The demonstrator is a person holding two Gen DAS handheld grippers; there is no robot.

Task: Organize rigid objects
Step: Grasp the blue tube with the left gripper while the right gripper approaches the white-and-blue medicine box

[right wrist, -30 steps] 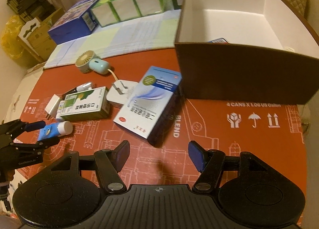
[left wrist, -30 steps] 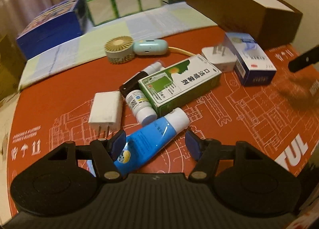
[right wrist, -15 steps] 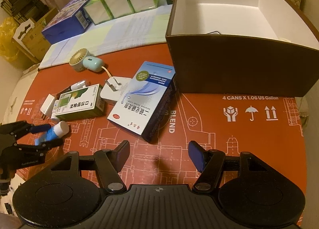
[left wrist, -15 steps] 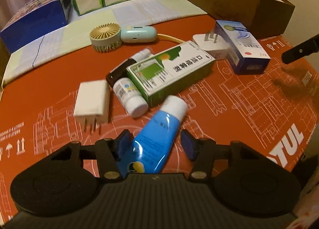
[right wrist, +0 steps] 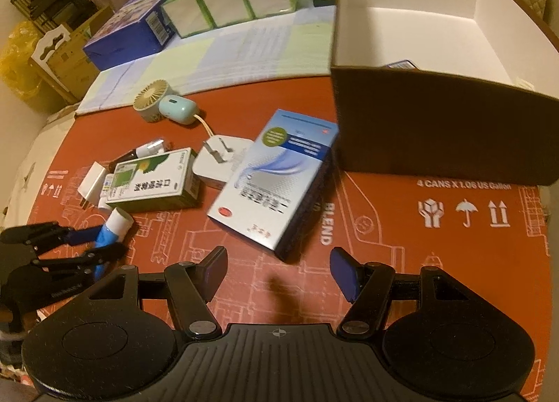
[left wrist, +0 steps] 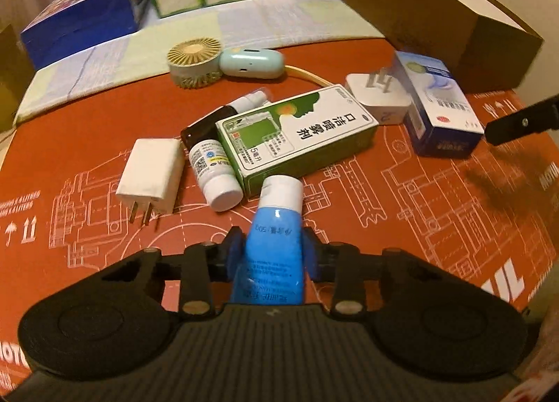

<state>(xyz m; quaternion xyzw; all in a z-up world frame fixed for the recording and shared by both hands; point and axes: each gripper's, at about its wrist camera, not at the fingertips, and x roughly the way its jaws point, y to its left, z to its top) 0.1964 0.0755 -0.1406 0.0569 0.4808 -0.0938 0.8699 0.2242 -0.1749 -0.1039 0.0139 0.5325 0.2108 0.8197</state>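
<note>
Gripping the blue tube (left wrist: 274, 255): the left gripper (left wrist: 272, 253) has just been closing, and its pads now sit against both flanks of the tube, mid-body, clamped. The tube runs straight ahead between the fingers, its white cap (left wrist: 282, 192) pointing away from the claw and stopping just short of the green box (left wrist: 297, 138). Whether it is off the orange mat (left wrist: 436, 209) yet, cannot tell.

Handling judgement: light, plastic walls that give under pressure, so a hard squeeze could deform it or let it slide forward. The body near the cap shoulder looks the stiffest place to hold; the present mid-body hold seems adequate for a short carry.

Right gripper (right wrist: 277, 271): jaws apart, nothing between them, hovering with the blue-and-white box (right wrist: 276, 178) just ahead and the brown bin (right wrist: 436, 136) further ahead to its right, likely the destination.
</note>
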